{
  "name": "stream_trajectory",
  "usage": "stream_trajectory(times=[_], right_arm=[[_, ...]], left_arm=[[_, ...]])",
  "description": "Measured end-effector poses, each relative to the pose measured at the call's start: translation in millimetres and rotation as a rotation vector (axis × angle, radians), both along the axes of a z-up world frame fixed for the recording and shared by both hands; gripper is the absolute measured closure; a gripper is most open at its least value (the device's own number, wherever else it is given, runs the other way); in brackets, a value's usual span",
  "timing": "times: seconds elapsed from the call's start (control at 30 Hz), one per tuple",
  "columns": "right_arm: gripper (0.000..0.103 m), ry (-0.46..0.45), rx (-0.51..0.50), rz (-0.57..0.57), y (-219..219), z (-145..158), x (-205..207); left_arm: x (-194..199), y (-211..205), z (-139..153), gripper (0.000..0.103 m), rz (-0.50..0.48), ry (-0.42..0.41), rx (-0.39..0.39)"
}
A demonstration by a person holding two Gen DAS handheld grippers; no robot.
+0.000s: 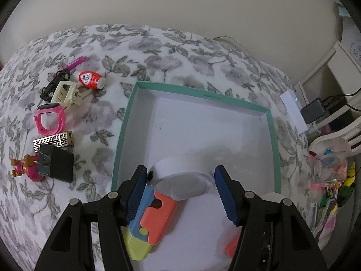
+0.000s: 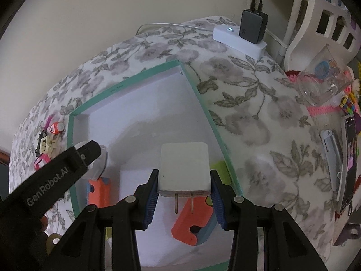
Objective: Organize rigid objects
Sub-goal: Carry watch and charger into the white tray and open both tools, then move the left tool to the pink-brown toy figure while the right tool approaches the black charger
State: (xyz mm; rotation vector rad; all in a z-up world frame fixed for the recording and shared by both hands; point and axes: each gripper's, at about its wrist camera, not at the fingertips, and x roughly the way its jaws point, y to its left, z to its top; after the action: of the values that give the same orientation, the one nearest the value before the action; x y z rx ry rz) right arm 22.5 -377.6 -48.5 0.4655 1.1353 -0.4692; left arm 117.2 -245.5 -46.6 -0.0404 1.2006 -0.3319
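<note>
A shallow teal-rimmed box (image 1: 126, 122) with a white floor lies on a floral cloth; it also shows in the right wrist view (image 2: 198, 92). My left gripper (image 1: 180, 194) is open around a white round disc (image 1: 180, 178) that sits inside the box. An orange, blue and yellow toy (image 1: 155, 216) lies under it. My right gripper (image 2: 183, 196) is shut on a white wall charger (image 2: 183, 169), prongs toward the camera, held over the box above an orange and blue toy (image 2: 191, 223). The left gripper's finger (image 2: 67, 164) shows at left.
Left of the box lie a red bottle (image 1: 91, 79), black toy car (image 1: 55, 83), cream clip (image 1: 64, 93), pink watch (image 1: 49, 118), patterned lighter (image 1: 53, 142), black block (image 1: 57, 164) and bear figure (image 1: 23, 164). A white power strip (image 2: 239, 39), glass cup (image 2: 322, 76) and phone (image 2: 349, 158) lie right.
</note>
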Motion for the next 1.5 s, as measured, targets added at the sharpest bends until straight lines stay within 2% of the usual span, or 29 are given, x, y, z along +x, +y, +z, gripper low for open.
stream_trajectory(times=[0.13, 0.37, 0.43, 0.8, 0.87, 0.9, 0.93, 1.07, 1.2, 1.27, 1.3, 1.33, 1.4, 1.5], right_arm=[[0.057, 0.000, -0.006, 0.009, 1.5, 1.1, 0.9], [0.057, 0.012, -0.005, 0.023, 4.4, -2.1, 2.5], [0.056, 0.015, -0.008, 0.023, 4.7, -2.4, 2.6], [0.055, 0.003, -0.059, 0.035, 10.3, 9.0, 3.6], [0.048, -0.004, -0.086, 0.041, 14.6, 15.0, 3.9], [0.039, -0.011, -0.094, 0.043, 17.0, 17.8, 4.1], [0.036, -0.020, -0.098, 0.044, 19.9, 20.3, 4.1], [0.034, -0.044, -0.081, 0.081, 36.6, 22.2, 9.0], [0.032, -0.022, -0.096, 0.112, 52.6, 16.8, 13.9], [0.025, -0.026, -0.100, 0.121, 58.7, 17.0, 14.5], [0.016, -0.029, -0.105, 0.126, 61.1, 17.4, 14.7], [0.012, -0.035, -0.113, 0.133, 64.9, 18.6, 15.5], [0.011, -0.046, -0.123, 0.151, 70.5, 20.5, 16.3], [0.009, -0.056, -0.137, 0.172, 79.7, 22.2, 19.7]], left_arm=[[-2.2, 2.2, 5.3, 0.032, -0.012, -0.019, 0.008], [-3.0, 17.9, 15.6, 0.029, 0.003, -0.068, 0.061], [-2.6, 24.9, 17.6, 0.022, 0.011, -0.079, 0.081], [-4.0, 79.4, 34.5, 0.018, 0.095, -0.112, 0.121], [-3.8, 90.9, 37.0, 0.010, 0.115, -0.115, 0.105], [-3.5, 97.7, 37.3, 0.007, 0.125, -0.112, 0.094], [-2.8, 103.7, 37.2, 0.007, 0.135, -0.105, 0.089], [-0.2, 126.7, 36.2, 0.007, 0.174, -0.085, 0.101], [1.3, 139.2, 34.8, 0.007, 0.204, -0.102, 0.170], [2.2, 144.2, 33.1, 0.007, 0.218, -0.102, 0.183], [2.3, 145.7, 32.2, 0.006, 0.222, -0.096, 0.182], [2.1, 146.6, 31.7, 0.006, 0.220, -0.089, 0.177], [2.1, 145.7, 29.8, 0.001, 0.210, -0.074, 0.175], [1.4, 143.8, 28.4, 0.000, 0.198, -0.059, 0.181]])
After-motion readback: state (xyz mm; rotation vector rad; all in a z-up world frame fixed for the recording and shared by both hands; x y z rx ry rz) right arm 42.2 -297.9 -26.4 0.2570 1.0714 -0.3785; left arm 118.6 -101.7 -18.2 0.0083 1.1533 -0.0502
